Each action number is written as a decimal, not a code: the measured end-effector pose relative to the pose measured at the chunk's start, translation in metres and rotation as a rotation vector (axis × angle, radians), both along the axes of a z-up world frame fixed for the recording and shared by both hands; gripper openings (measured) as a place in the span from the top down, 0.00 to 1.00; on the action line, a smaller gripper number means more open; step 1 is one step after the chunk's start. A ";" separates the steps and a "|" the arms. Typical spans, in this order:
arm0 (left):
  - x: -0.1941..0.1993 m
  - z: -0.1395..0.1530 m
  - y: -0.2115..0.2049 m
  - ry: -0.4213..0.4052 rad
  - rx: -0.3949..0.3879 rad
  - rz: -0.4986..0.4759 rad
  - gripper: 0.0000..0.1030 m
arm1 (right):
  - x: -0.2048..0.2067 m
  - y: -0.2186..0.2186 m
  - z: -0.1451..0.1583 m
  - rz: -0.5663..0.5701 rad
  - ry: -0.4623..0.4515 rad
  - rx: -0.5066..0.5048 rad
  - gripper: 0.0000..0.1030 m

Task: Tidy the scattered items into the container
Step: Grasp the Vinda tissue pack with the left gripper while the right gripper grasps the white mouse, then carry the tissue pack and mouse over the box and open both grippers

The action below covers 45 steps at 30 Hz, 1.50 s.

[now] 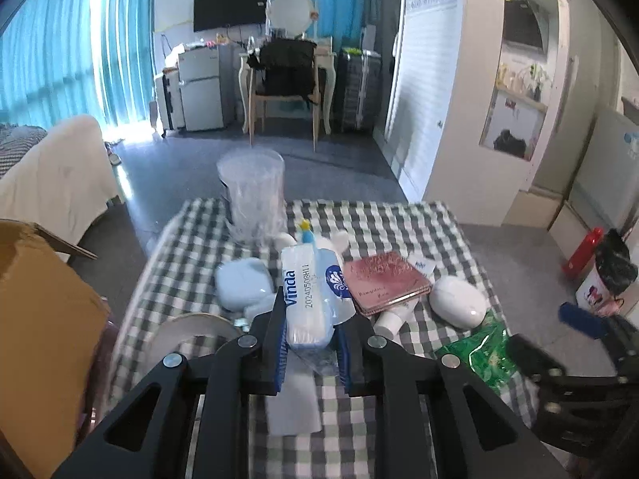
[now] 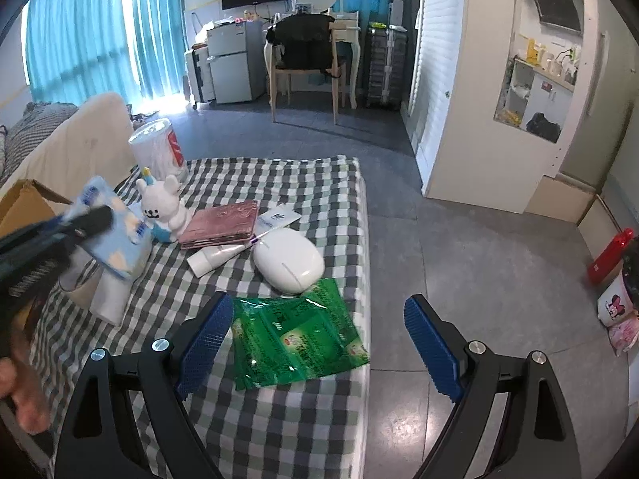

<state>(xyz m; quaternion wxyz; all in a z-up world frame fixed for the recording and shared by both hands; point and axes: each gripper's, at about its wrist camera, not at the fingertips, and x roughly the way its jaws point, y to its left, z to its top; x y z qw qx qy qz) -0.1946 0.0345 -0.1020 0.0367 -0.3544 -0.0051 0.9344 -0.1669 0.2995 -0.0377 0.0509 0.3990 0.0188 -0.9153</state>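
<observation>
My left gripper (image 1: 311, 339) is shut on a light blue Vinda tissue pack (image 1: 305, 295) and holds it above the checked table (image 1: 399, 219); the pack also shows in the right wrist view (image 2: 116, 231). A cardboard box (image 1: 36, 311) stands at the left. My right gripper (image 2: 319, 339) is open and empty, over a green packet (image 2: 295, 339) at the table's near edge. On the table lie a white oval case (image 2: 289, 259), a pink notebook (image 2: 223, 223), a white tube (image 2: 215, 257) and a white bunny toy (image 2: 161, 207).
A clear cylindrical container (image 1: 251, 191) stands at the table's far left corner. A light blue object (image 1: 243, 283) lies left of the tissue pack. A white card (image 2: 279, 215) lies beyond the notebook. A red bottle (image 2: 611, 255) and bags stand on the floor at right.
</observation>
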 end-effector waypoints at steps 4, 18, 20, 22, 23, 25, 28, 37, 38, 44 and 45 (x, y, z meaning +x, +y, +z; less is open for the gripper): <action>0.015 0.018 -0.019 0.029 0.014 0.030 0.81 | -0.016 -0.009 -0.003 0.052 -0.019 0.013 0.15; 0.038 0.043 -0.054 0.063 0.013 0.096 0.81 | -0.068 -0.030 -0.029 0.314 -0.099 0.138 0.15; 0.039 0.043 -0.055 0.058 0.014 0.099 0.81 | -0.072 -0.028 -0.034 0.335 -0.124 0.130 0.15; 0.039 0.043 -0.054 0.055 0.014 0.100 0.81 | -0.075 -0.030 -0.041 0.362 -0.156 0.128 0.15; 0.039 0.043 -0.054 0.054 0.014 0.100 0.81 | -0.076 -0.030 -0.044 0.364 -0.166 0.134 0.15; 0.040 0.043 -0.055 0.052 0.014 0.099 0.81 | -0.078 -0.031 -0.050 0.361 -0.181 0.140 0.16; 0.040 0.044 -0.055 0.053 0.014 0.100 0.81 | -0.080 -0.027 -0.049 0.344 -0.195 0.089 0.41; 0.043 0.048 -0.057 0.059 0.017 0.104 0.81 | -0.085 -0.026 -0.043 0.312 -0.219 0.088 0.50; 0.044 0.049 -0.058 0.060 0.018 0.104 0.81 | -0.085 -0.027 -0.042 0.312 -0.219 0.085 0.50; 0.049 0.053 -0.060 0.067 0.021 0.108 0.81 | -0.077 -0.027 -0.027 0.307 -0.184 0.061 0.50; 0.050 0.054 -0.061 0.069 0.021 0.109 0.81 | -0.074 -0.028 -0.024 0.310 -0.179 0.056 0.50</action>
